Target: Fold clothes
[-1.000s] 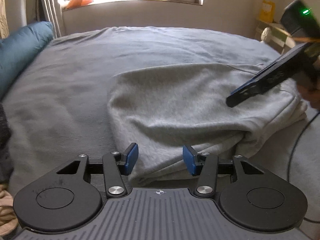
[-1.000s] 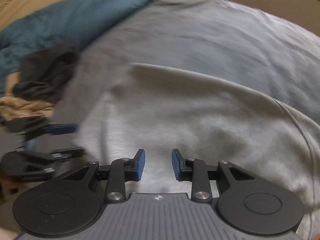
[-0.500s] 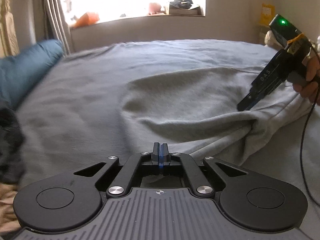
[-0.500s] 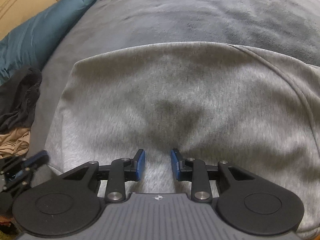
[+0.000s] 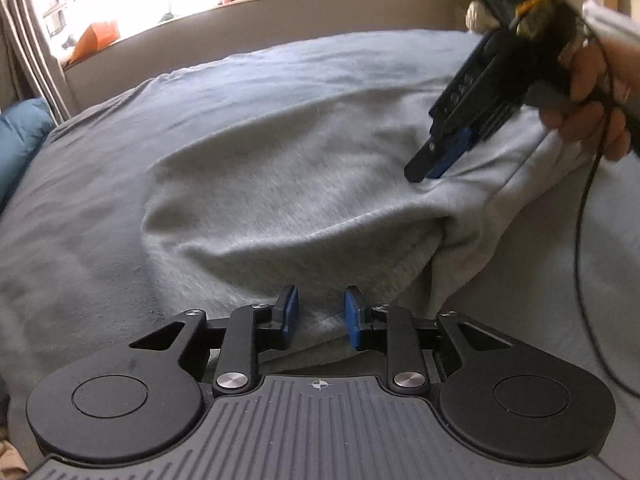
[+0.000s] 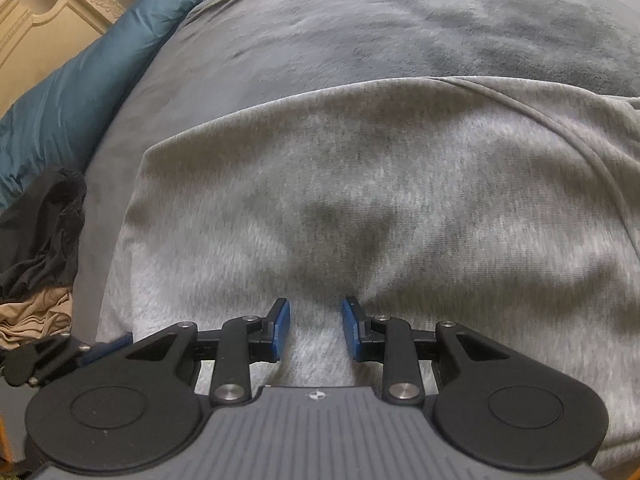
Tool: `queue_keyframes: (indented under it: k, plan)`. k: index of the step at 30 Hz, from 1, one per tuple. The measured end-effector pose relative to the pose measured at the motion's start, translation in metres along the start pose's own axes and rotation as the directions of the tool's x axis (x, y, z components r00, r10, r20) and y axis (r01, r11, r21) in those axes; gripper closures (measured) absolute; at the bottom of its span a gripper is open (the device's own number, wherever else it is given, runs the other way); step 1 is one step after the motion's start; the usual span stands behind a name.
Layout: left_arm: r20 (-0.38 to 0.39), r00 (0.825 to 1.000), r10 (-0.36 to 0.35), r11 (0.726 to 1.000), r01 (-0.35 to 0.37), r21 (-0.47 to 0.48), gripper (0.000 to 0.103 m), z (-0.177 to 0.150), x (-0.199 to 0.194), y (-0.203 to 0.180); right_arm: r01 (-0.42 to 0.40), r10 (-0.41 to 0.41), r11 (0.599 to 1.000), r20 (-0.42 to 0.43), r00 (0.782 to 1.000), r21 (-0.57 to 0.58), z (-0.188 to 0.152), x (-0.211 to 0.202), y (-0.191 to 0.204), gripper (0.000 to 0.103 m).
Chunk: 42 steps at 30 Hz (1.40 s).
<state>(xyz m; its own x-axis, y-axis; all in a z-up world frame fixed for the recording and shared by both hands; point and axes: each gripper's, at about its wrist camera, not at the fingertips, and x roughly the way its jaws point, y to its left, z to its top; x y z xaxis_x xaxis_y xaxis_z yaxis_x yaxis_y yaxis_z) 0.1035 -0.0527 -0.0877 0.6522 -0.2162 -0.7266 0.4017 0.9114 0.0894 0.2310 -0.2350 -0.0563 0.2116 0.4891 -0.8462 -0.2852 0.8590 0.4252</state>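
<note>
A light grey sweatshirt [image 5: 288, 184] lies folded on the grey bed cover [image 5: 100, 216]. My left gripper [image 5: 318, 314] is at its near edge. Its jaws are opening, and the hem lies between the blue pads [image 5: 290, 312] without being pressed. A hand holds my right gripper [image 5: 430, 164] at the garment's right side, tips down on the cloth beside a bunched fold. In the right wrist view the right gripper [image 6: 316, 326] stands partly open over the sweatshirt [image 6: 380, 200], pads apart with fabric below. The left gripper [image 6: 112, 348] shows at the lower left edge.
A teal pillow [image 6: 80, 92] and a cream headboard [image 6: 44, 24] are at the bed's left end. Dark and tan clothes [image 6: 36, 248] are heaped beside the sweatshirt. A black cable [image 5: 580, 240] trails from the right gripper. A window sill [image 5: 200, 4] runs behind the bed.
My left jaws closed empty half a second ago and have parted again at the hem. The right gripper came down onto the sweatshirt's right side and rolled.
</note>
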Motion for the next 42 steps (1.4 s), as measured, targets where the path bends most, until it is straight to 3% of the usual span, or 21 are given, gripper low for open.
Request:
queue_keyframes:
  k: [4,5,6,8,9,12,15,22,29,31,33,35,42]
  plan:
    - [-0.010,1.000,0.001,0.999,-0.001,-0.045,0.064,0.001,0.000,0.005,0.006,-0.006,1.000,0.004,1.000,-0.011,-0.001,0.000,0.002,0.072]
    - [-0.019,1.000,0.002,0.999,-0.003,-0.048,0.052,0.001,0.001,0.006,0.006,-0.006,1.000,0.005,1.000,-0.011,-0.001,0.000,0.002,0.072]
    - [-0.031,1.000,0.001,0.999,-0.003,-0.050,0.035,0.001,0.002,0.007,0.004,-0.004,1.000,0.006,1.000,-0.010,-0.001,0.000,0.001,0.072]
    - [-0.054,0.998,-0.042,0.998,0.039,-0.050,0.016,0.001,0.005,0.009,0.000,0.000,1.000,0.008,1.000,-0.007,-0.001,0.000,0.000,0.072]
    - [-0.060,0.997,-0.057,0.998,0.055,-0.044,0.015,0.000,0.006,0.009,-0.002,0.002,1.000,0.009,1.000,-0.005,-0.001,0.000,0.000,0.072]
    - [-0.061,0.998,-0.024,1.000,0.024,-0.004,0.025,-0.003,0.009,0.000,-0.007,0.007,1.000,0.015,1.000,0.000,-0.002,0.000,-0.001,0.072]
    - [-0.051,0.998,-0.031,0.998,0.028,-0.048,0.033,0.000,0.002,0.004,-0.013,0.013,1.000,0.019,1.000,0.007,-0.002,0.000,-0.003,0.072]
    - [0.069,0.990,-0.124,0.971,0.135,-0.199,0.033,0.006,-0.033,0.029,-0.021,0.021,1.000,0.018,1.000,0.010,-0.001,0.001,-0.004,0.072]
    - [-0.054,0.997,-0.061,0.980,0.049,-0.192,0.049,0.014,0.013,0.020,-0.024,0.023,0.999,0.025,0.999,0.025,-0.003,0.000,-0.004,0.072]
    - [-0.050,0.998,-0.041,0.983,0.031,-0.179,0.059,0.013,0.017,0.014,-0.022,0.021,0.999,0.029,0.999,0.024,-0.004,0.000,-0.003,0.072]
    - [-0.042,0.999,-0.028,0.986,0.020,-0.163,0.085,0.012,0.017,0.008,-0.019,0.019,1.000,0.031,0.999,0.025,-0.004,0.001,-0.003,0.072]
    - [-0.037,0.999,-0.020,0.988,0.014,-0.151,0.102,0.012,0.016,0.004,-0.019,0.018,1.000,0.031,0.999,0.025,-0.004,0.001,-0.002,0.072]
    - [0.018,1.000,0.011,0.991,-0.008,-0.130,0.103,0.006,-0.006,-0.004,-0.035,0.033,0.998,0.036,0.999,0.043,-0.003,0.001,-0.006,0.072]
